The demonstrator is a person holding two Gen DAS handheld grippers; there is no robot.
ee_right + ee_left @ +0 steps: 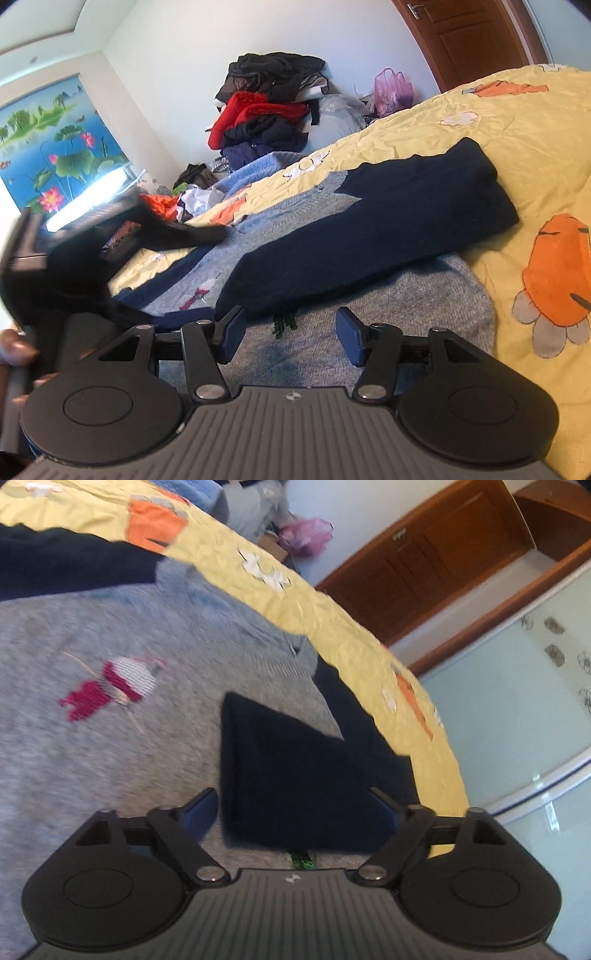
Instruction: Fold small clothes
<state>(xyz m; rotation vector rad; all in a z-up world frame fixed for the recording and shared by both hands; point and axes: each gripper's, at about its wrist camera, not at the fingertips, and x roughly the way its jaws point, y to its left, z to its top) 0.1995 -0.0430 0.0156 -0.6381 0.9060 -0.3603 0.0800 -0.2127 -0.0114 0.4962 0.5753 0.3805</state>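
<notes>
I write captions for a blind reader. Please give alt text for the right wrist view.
A grey knitted sweater lies flat on a yellow bedsheet with orange cartoon prints, its dark navy sleeve folded across the body. The right gripper is open above the hem, holding nothing. Behind, a pile of clothes stands against the white wall.

My left gripper has its jaws spread around a navy sleeve end lying on the grey sweater. I can't tell whether the pads touch it. The yellow bedsheet lies beyond.
</notes>
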